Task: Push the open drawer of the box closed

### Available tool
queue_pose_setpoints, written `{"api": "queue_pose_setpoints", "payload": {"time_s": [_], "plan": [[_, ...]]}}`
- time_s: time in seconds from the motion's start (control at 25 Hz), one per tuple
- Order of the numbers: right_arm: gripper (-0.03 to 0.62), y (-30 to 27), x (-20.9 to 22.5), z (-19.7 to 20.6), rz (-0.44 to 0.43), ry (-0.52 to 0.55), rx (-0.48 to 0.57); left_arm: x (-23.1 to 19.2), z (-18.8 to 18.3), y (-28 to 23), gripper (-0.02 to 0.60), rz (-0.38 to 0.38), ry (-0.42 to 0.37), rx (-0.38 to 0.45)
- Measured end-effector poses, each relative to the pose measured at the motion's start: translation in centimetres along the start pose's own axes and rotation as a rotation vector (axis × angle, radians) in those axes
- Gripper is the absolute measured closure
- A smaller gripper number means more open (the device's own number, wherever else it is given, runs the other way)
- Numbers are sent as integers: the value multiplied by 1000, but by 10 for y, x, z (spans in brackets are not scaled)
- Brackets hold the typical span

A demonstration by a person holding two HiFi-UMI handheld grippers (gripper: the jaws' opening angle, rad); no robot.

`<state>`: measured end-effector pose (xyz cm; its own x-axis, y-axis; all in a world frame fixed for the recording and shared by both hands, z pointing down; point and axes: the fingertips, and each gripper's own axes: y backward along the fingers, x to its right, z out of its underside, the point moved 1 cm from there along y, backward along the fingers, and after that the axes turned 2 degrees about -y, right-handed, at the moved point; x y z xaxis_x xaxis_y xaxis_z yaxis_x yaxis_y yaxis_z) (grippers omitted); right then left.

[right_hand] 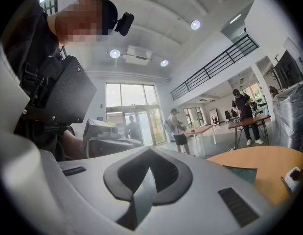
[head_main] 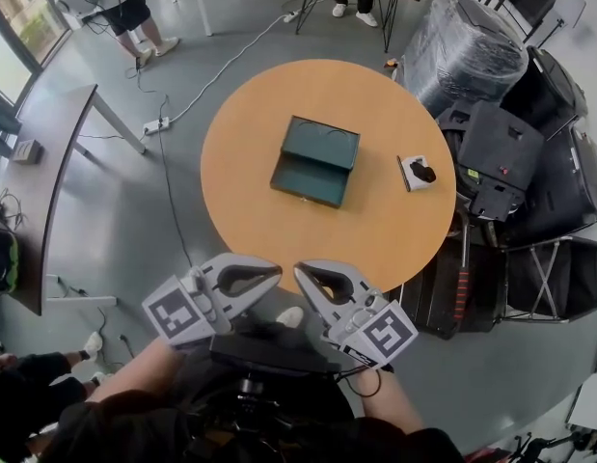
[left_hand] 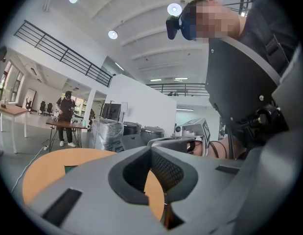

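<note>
A dark green box (head_main: 322, 143) lies in the middle of the round wooden table (head_main: 259, 230), and its open drawer (head_main: 306, 182) sticks out toward me. Both grippers hang low by my body, short of the table's near edge and well apart from the box. My left gripper (head_main: 277, 274) and right gripper (head_main: 300, 272) point their tips at each other, both shut with nothing held. A sliver of the box (left_hand: 68, 169) shows in the left gripper view beyond the shut left gripper (left_hand: 151, 150). In the right gripper view, the box (right_hand: 242, 173) lies far off past the shut right gripper (right_hand: 150, 150).
A white card with a dark object (head_main: 417, 173) lies on the table right of the box. Black cases and a wrapped stack (head_main: 472, 56) crowd the table's right side. A desk (head_main: 47, 162) stands at left, with cables and a power strip (head_main: 153, 125) on the floor. People stand at the far desks.
</note>
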<state>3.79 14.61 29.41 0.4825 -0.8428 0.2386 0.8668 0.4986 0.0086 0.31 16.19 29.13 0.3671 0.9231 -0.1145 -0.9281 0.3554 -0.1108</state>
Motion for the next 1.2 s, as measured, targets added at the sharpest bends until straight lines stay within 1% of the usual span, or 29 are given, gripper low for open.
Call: {"api": "queue_pose_setpoints", "payload": {"time_s": [0.2, 0.32, 0.56, 0.72, 1.0, 1.2], "plan": [[591, -4, 8, 0, 3, -14, 0, -7, 1, 1, 567, -15, 9, -10], [591, -11, 14, 2, 14, -21, -8, -16, 0, -1, 567, -12, 13, -6], [589, -24, 42, 8, 70, -46, -29, -43, 8, -12, 566, 17, 18, -16], [589, -41, 70, 20, 126, -79, -61, -79, 18, -17, 567, 35, 12, -40], [589, -82, 120, 35, 197, -126, -101, -147, 32, -26, 566, 86, 19, -46], [589, -117, 155, 42, 262, -167, -132, -203, 44, -28, 566, 106, 7, -62]]}}
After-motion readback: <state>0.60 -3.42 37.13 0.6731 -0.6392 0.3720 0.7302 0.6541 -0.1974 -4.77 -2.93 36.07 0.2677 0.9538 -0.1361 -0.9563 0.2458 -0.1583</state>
